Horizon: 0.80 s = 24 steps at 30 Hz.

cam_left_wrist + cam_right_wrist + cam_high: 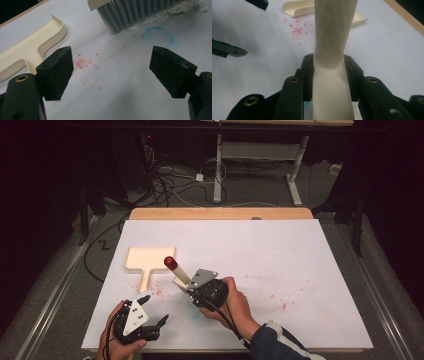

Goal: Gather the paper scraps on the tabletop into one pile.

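My left tool (155,310) sits low in the lower left of the high view, jaws spread wide and nothing between them, just white desk (280,250) under the gap. In the left gripper view those two black pads (58,72) stand well apart over a scatter of red crumbs (81,62). Upper left of that same view, there's the cream dustpan (30,42), lying flat, its handle running off toward the lower left edge. At the top centre the brush bristles (120,15) press down on the sheet, with white shreds (172,11) bunched along their right side and a faint blue ring (157,37) drawn just below them.

Moving right in the high view: the dustpan (144,259) lies left of centre, and just right of it the brush (179,272) tilts up, its red tip (170,263) pointing to the upper left. My right tool (186,287), lower centre, is clenched on the brush handle. The right gripper view confirms it: the cream handle (334,37) rises straight between my jaws, both pressing on it. Beyond it in the upper left lie the red crumbs (297,28) and the dustpan's rim (297,8), with my left tool's jaw tips at the left edge.
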Each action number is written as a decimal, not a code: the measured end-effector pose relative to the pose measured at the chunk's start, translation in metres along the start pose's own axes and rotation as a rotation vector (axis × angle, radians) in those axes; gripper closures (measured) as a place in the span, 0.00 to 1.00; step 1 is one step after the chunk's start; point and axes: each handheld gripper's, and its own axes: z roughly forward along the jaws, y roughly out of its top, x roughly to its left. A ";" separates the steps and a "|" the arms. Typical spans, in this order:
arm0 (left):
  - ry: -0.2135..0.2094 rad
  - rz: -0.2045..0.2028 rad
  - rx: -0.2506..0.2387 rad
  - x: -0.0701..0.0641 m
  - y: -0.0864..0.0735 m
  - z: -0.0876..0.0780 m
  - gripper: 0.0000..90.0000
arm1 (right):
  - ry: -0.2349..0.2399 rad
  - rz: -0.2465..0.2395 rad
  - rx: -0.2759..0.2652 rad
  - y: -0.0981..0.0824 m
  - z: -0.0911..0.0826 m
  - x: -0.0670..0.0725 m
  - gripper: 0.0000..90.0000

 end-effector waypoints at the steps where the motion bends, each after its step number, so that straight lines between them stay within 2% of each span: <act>1: -0.001 0.002 0.001 0.000 0.000 0.000 0.20 | 0.005 -0.002 0.001 -0.001 -0.002 0.000 0.75; 7: -0.008 0.003 0.009 -0.002 0.000 0.002 0.20 | -0.010 -0.017 0.020 -0.011 -0.023 -0.004 0.75; 9: -0.008 0.005 0.014 -0.002 0.001 0.003 0.20 | -0.017 -0.007 0.006 -0.015 -0.031 -0.008 0.75; 11: -0.007 0.006 0.015 -0.003 0.001 0.003 0.20 | -0.017 0.027 -0.023 -0.018 -0.040 -0.010 0.75; 19: -0.004 0.005 0.028 -0.003 0.001 0.005 0.20 | 0.003 0.082 -0.137 -0.036 -0.076 -0.023 0.75; 23: 0.000 0.012 0.029 -0.004 0.001 0.004 0.20 | 0.025 0.119 -0.176 -0.048 -0.094 -0.033 0.75; 24: -0.003 0.003 0.033 -0.005 0.001 0.004 0.20 | 0.033 0.130 -0.178 -0.052 -0.099 -0.036 0.75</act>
